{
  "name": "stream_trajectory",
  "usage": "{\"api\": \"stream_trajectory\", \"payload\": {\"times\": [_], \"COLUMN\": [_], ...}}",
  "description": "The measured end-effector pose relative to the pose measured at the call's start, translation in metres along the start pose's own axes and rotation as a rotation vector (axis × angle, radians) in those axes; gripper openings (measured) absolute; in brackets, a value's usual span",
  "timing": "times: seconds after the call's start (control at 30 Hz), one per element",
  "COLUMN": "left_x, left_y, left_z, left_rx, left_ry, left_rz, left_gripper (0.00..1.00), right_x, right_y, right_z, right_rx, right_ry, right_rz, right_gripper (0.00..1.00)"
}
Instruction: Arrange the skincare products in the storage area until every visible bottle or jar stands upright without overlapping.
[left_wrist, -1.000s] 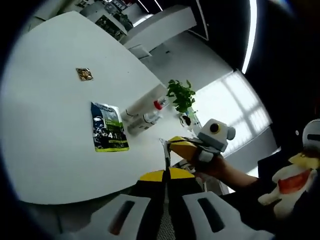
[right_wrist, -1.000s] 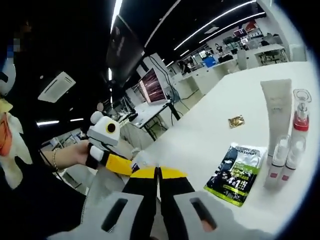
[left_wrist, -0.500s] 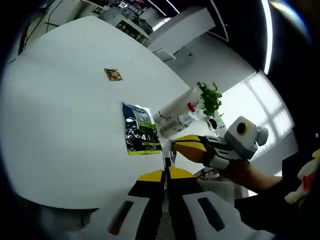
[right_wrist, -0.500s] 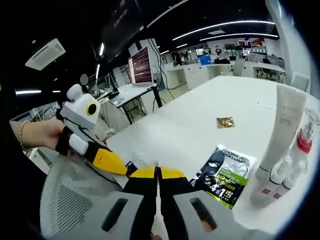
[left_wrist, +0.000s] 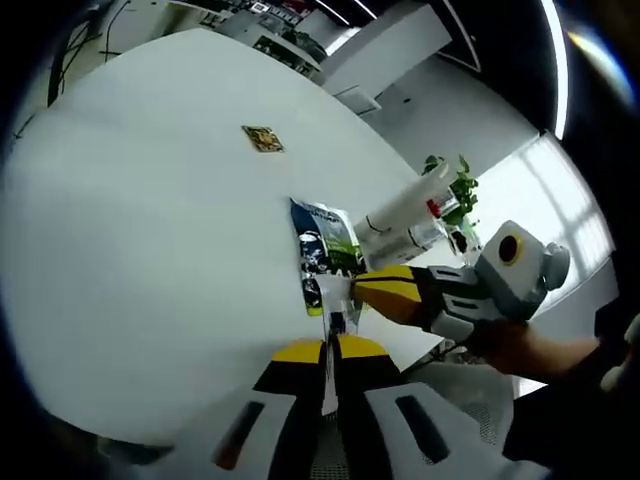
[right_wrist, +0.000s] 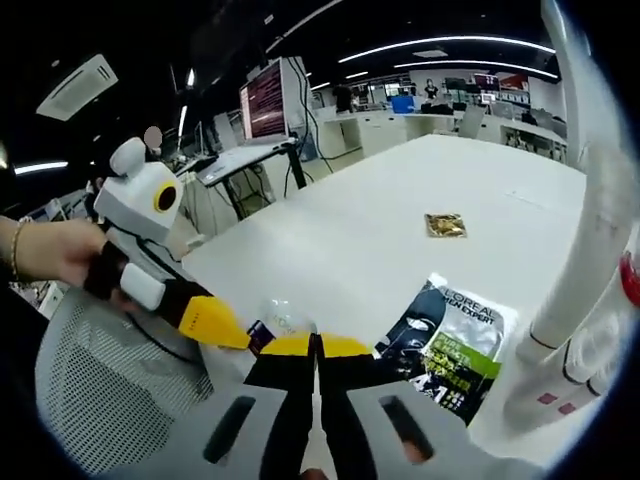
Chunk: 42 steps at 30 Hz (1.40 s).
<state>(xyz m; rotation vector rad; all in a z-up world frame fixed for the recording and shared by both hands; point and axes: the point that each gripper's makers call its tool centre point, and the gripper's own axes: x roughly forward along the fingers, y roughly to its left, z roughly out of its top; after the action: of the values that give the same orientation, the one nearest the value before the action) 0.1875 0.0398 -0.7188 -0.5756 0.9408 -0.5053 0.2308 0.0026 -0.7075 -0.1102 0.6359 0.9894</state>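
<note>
A white tube (right_wrist: 588, 225) stands upright on the white table (left_wrist: 150, 230), with small clear bottles (right_wrist: 592, 352) beside it, one of them red-capped (left_wrist: 432, 208). A green and black sachet (left_wrist: 322, 250) lies flat in front of them, and it also lies near the sachet's right-hand neighbours as the sachet (right_wrist: 450, 345) close to my right jaws. My left gripper (left_wrist: 330, 348) is shut over the table's near edge with nothing seen between its jaws. My right gripper (right_wrist: 315, 343) is shut too. The right gripper (left_wrist: 345, 292) reaches in just short of the sachet. The left gripper (right_wrist: 255, 335) comes in from the left.
A small gold packet (left_wrist: 262, 138) lies flat farther out on the table. A potted plant (left_wrist: 455, 185) stands behind the bottles. A grey mesh chair (right_wrist: 110, 385) sits below the table edge, under a person's hand. Desks with monitors (right_wrist: 265, 105) stand beyond.
Both cameras have moved in toward the table, so the sachet and tube look bigger and closer. The products themselves have not shifted. Both grippers stay shut.
</note>
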Motion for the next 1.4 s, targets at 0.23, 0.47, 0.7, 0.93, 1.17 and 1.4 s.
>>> {"api": "stream_trajectory", "payload": {"times": [0.23, 0.47, 0.7, 0.93, 1.17, 1.4], "left_x": [0.007, 0.017, 0.026, 0.031, 0.029, 0.029], "left_y": [0.024, 0.037, 0.048, 0.055, 0.058, 0.044], "left_z": [0.001, 0.004, 0.016, 0.018, 0.017, 0.029], "left_rx": [-0.032, -0.035, 0.000, 0.057, 0.189, 0.366], "left_ry": [0.010, 0.028, 0.040, 0.066, 0.092, 0.075], "left_rz": [0.056, 0.093, 0.115, 0.136, 0.176, 0.170], "left_gripper": [0.00, 0.00, 0.00, 0.00, 0.00, 0.00], "right_x": [0.025, 0.042, 0.051, 0.056, 0.059, 0.063], "right_y": [-0.011, -0.023, -0.034, -0.036, -0.041, -0.043], "right_z": [-0.008, -0.009, -0.016, -0.021, -0.023, -0.021], "right_rx": [0.003, 0.042, 0.045, -0.004, -0.095, -0.138], "right_ry": [0.037, 0.049, 0.079, 0.100, 0.104, 0.078], "right_rz": [-0.014, -0.028, -0.065, -0.094, -0.129, -0.134], "right_gripper": [0.01, 0.01, 0.01, 0.01, 0.01, 0.01]}}
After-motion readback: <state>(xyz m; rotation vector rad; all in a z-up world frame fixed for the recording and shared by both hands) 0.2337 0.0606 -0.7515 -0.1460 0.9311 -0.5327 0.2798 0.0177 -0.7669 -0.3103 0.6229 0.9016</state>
